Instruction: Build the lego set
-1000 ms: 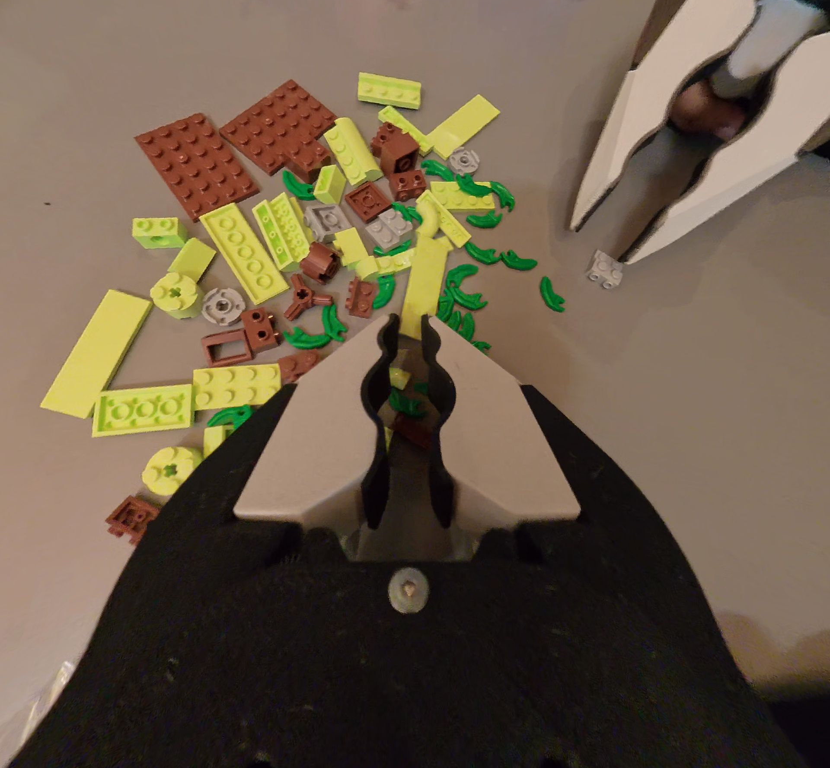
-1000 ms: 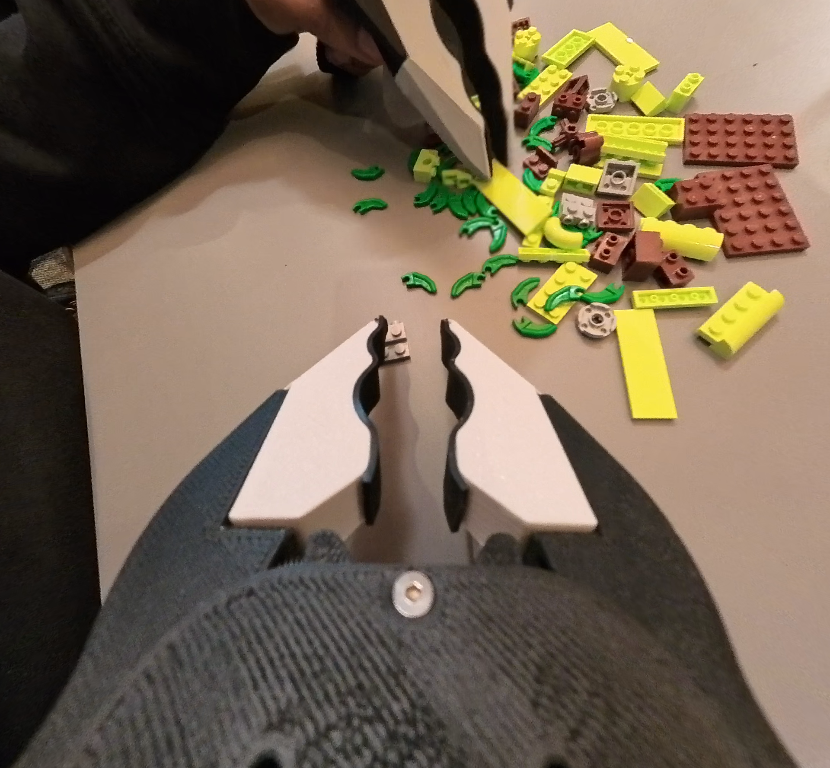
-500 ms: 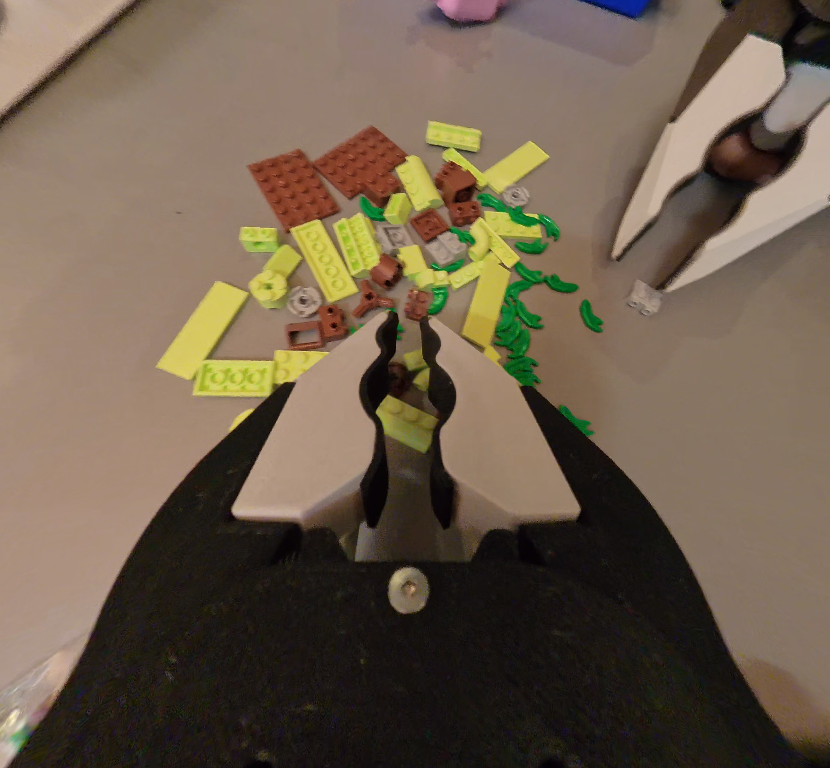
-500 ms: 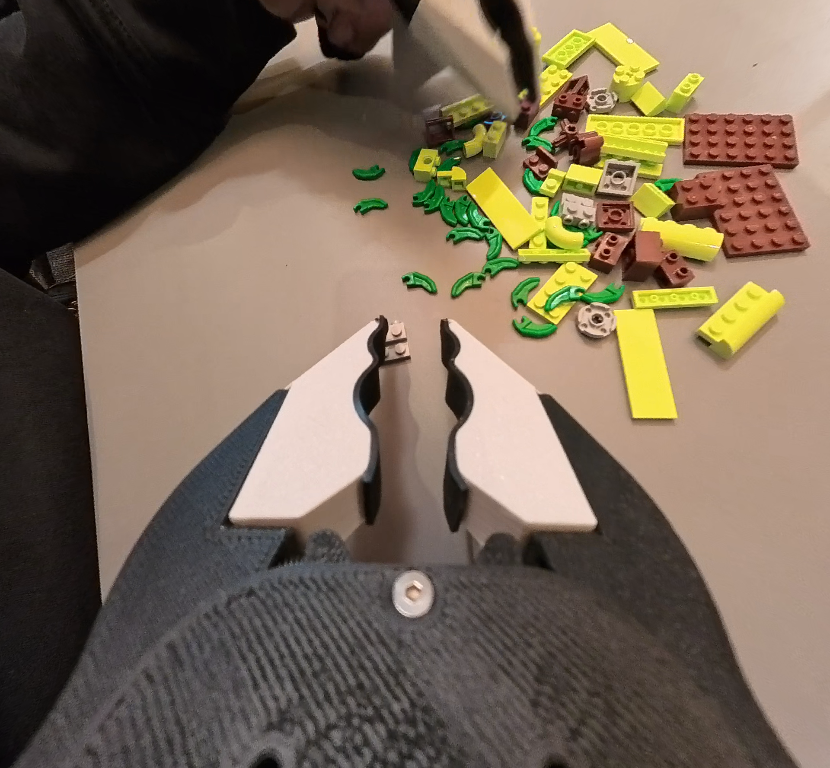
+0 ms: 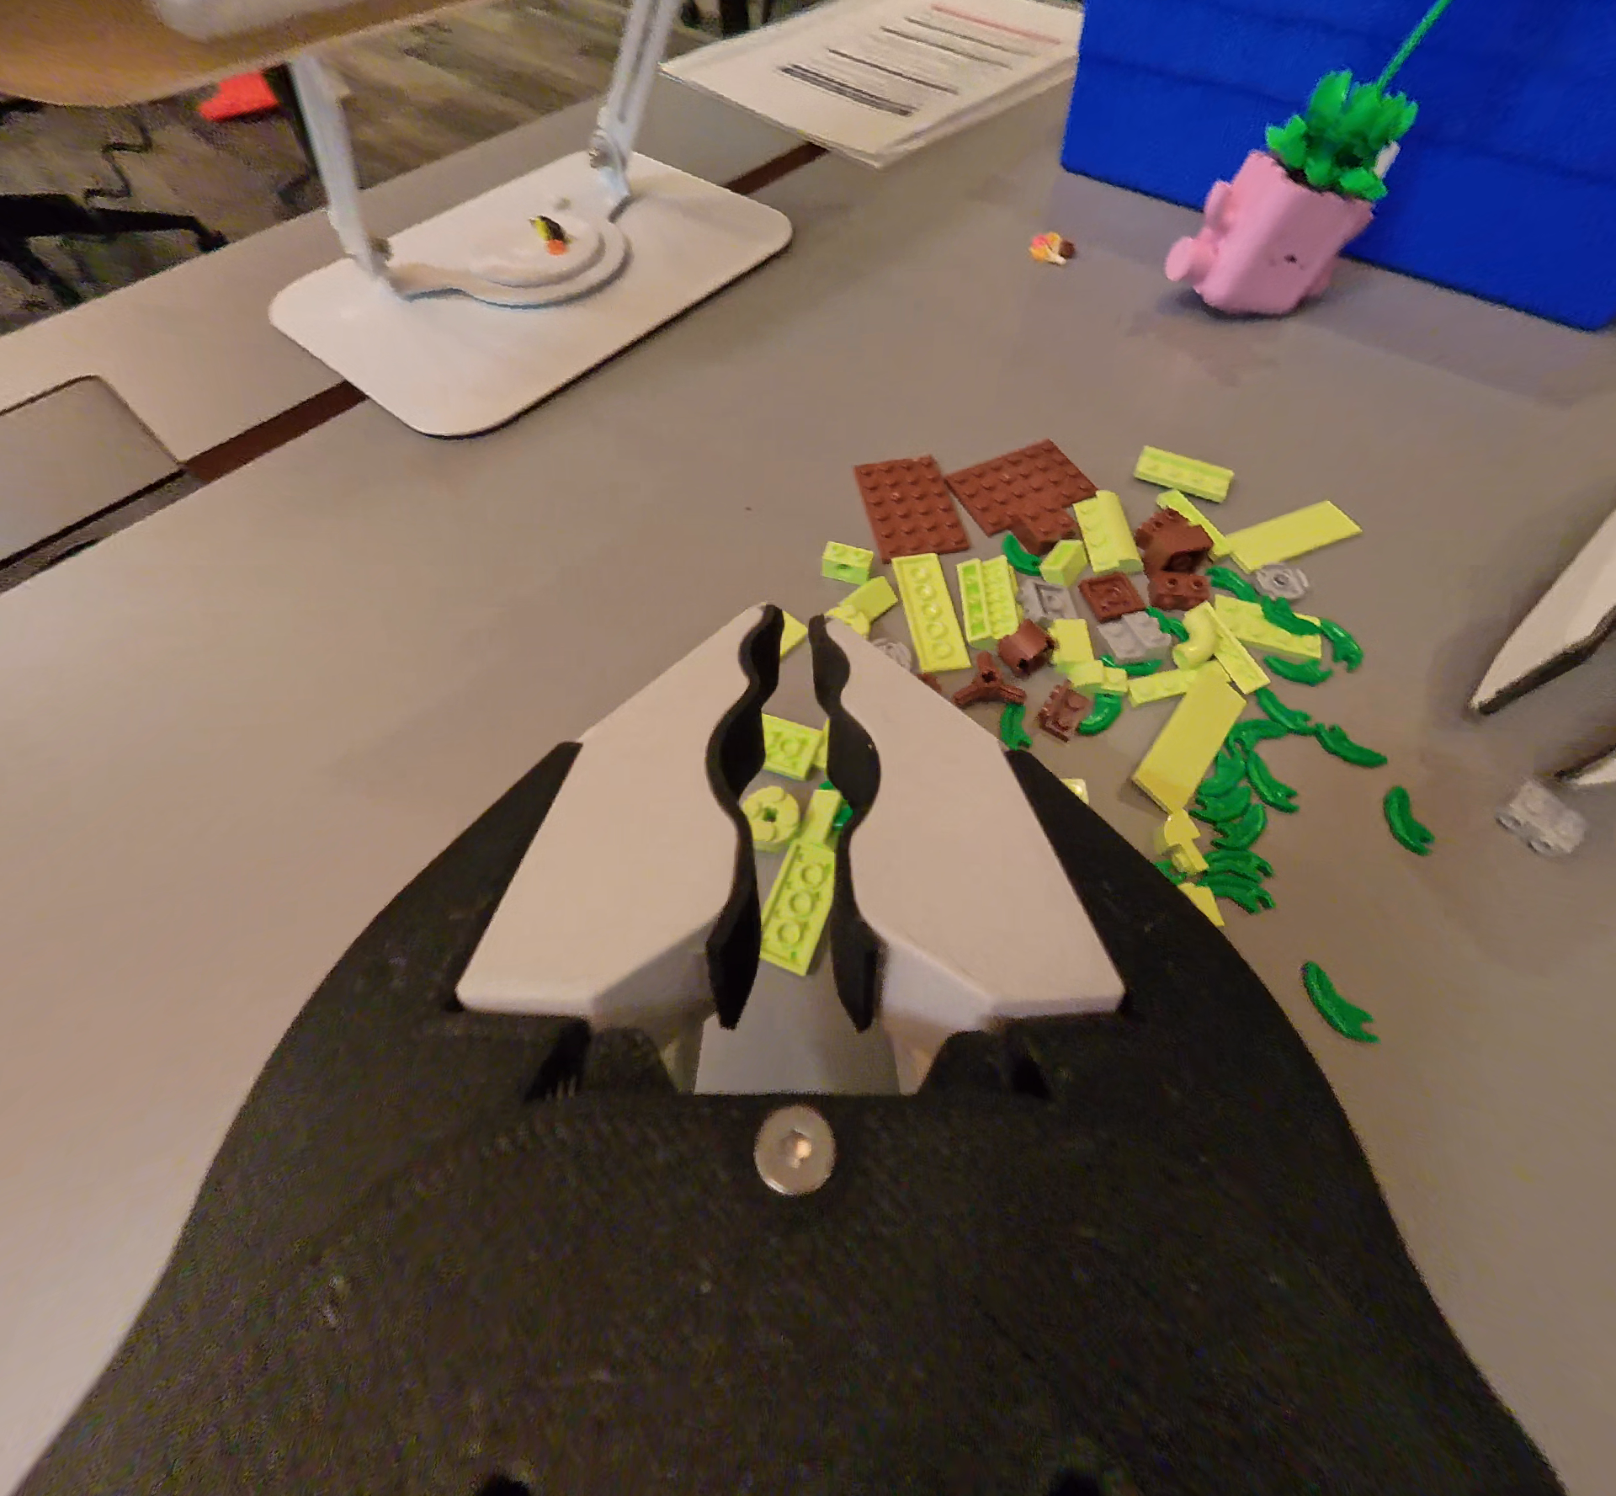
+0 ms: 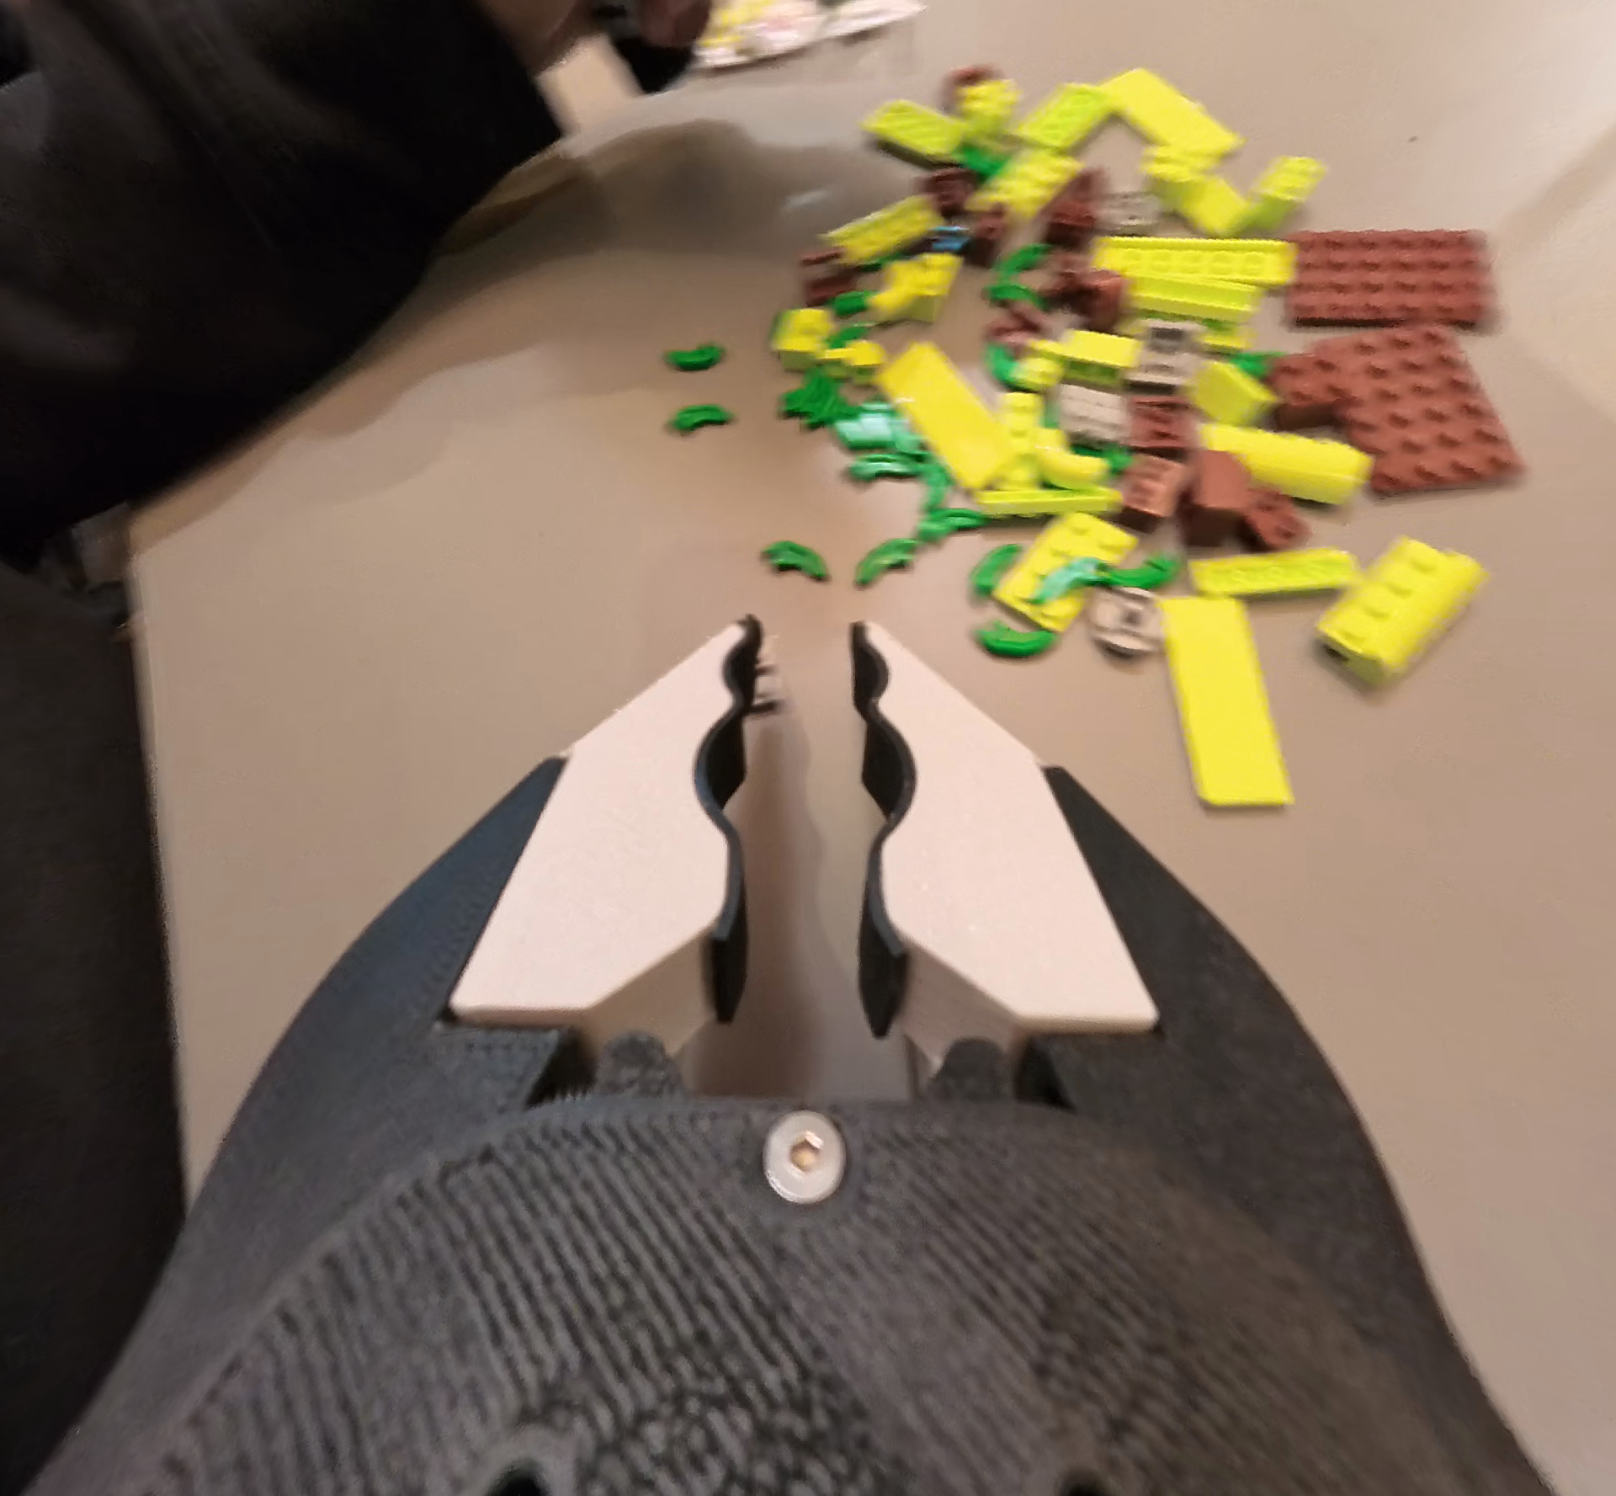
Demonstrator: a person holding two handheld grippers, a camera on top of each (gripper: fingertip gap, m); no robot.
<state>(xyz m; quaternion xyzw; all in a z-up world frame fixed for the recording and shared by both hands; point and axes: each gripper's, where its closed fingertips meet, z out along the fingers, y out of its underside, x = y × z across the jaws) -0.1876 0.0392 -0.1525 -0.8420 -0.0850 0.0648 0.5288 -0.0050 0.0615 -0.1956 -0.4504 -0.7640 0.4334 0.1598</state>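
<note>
Raised and tilted back from the lego pile (image 5: 1111, 649), the left claw (image 5: 794, 630) is shown nearly closed and empty. Beside the small grey plate (image 5: 1541, 817), which lies apart from the pile on the counter (image 5: 437, 710), the right claw (image 6: 809, 634) is held slightly parted, gripping nothing. No assembly is yet begun; a first piece is judged still unselected.

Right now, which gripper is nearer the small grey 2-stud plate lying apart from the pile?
Right. The right gripper has the small grey plate at its tips, beside one finger. The left gripper hangs over the pile's opposite edge, the lime and green pieces between.
</note>
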